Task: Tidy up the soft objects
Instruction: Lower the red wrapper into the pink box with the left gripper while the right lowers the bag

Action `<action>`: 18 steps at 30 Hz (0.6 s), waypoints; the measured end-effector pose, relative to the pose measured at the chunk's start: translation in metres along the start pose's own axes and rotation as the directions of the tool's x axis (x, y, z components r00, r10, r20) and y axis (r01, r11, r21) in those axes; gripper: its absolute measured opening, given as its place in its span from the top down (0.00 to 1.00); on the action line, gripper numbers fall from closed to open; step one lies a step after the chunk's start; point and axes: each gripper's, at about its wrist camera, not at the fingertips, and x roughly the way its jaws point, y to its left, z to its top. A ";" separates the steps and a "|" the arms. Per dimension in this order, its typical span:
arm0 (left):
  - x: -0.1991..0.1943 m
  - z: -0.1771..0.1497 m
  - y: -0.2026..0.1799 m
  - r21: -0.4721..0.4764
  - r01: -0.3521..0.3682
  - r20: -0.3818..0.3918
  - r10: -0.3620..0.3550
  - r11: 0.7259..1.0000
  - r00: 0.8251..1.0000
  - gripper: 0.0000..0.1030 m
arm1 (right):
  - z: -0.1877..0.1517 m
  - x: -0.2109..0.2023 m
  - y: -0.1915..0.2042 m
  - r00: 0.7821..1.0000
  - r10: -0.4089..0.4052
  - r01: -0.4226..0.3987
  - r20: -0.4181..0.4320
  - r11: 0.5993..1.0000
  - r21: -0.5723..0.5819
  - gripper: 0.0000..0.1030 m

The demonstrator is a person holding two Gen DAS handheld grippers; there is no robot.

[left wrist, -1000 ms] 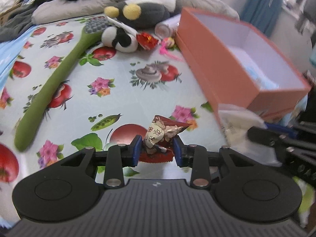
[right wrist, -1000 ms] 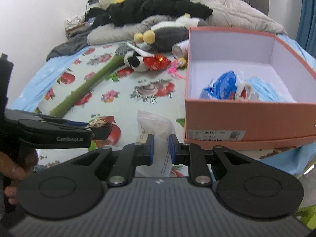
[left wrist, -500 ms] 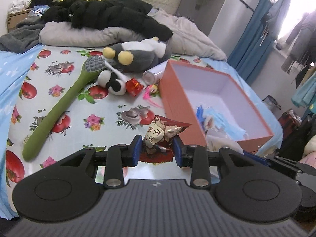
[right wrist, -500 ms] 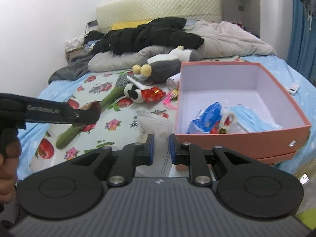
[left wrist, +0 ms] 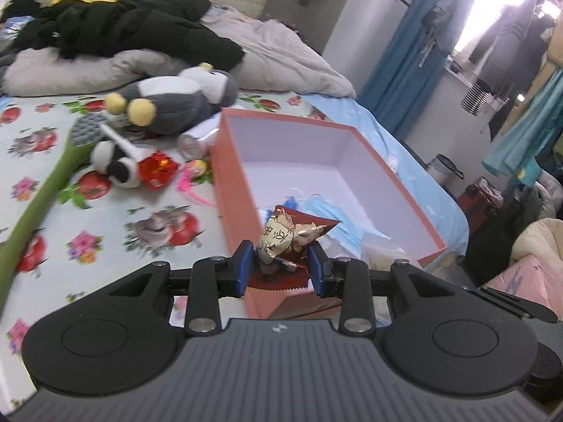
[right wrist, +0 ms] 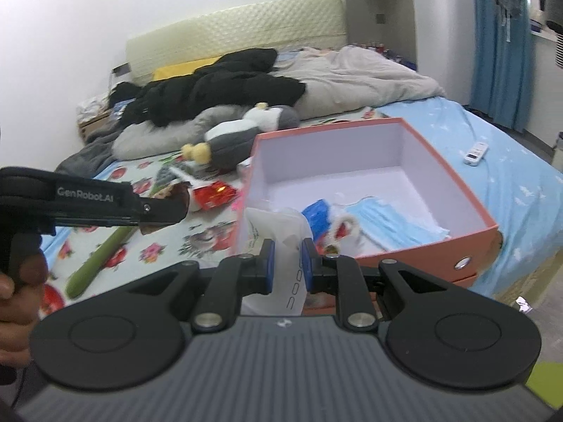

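On the bed, over the fruit-print sheet [left wrist: 105, 218], both hand-held grippers are in the air near the orange box [right wrist: 468, 246]. Left gripper [left wrist: 281, 263] is clamped on a crinkled red-and-gold snack packet [left wrist: 288, 235], blue pads [left wrist: 244, 263] pressing it from both sides; packet sits above the box's near wall in the left wrist view. Right gripper [right wrist: 285, 267] grips a white plastic bag [right wrist: 278, 225], jaws narrow, the bag pinched between the 2 pads and bulging up past them, just in front of the box's near-left corner. A hand [right wrist: 14, 281] holds the left gripper's handle at the left edge of the right wrist view.

Box is open, white inside, holding a blue face mask [right wrist: 387, 218] and a blue packet [right wrist: 316, 211]. Left of the box on the sheet: grey plush toy [left wrist: 176, 105], small black-and-white plush [left wrist: 112, 161], red foil packet [left wrist: 156, 168], long green massage stick [left wrist: 38, 207]. Black jacket [left wrist: 105, 28] and grey duvet [left wrist: 281, 59] are piled toward the headboard.
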 end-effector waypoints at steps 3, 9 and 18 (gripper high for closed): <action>0.024 0.012 -0.009 0.009 0.025 -0.018 -0.025 1.000 1.000 0.62 | 0.007 0.015 -0.017 1.000 -0.023 0.023 -0.003 0.999 0.032 0.80; 0.065 0.035 -0.026 0.036 0.044 -0.046 -0.043 0.998 0.998 0.62 | 0.022 0.047 -0.039 0.998 -0.061 0.061 -0.008 0.997 0.039 0.80; 0.125 0.052 -0.036 0.053 0.036 -0.106 -0.030 0.998 0.994 0.62 | 0.028 0.091 -0.068 0.996 -0.064 0.068 -0.059 0.996 0.059 0.79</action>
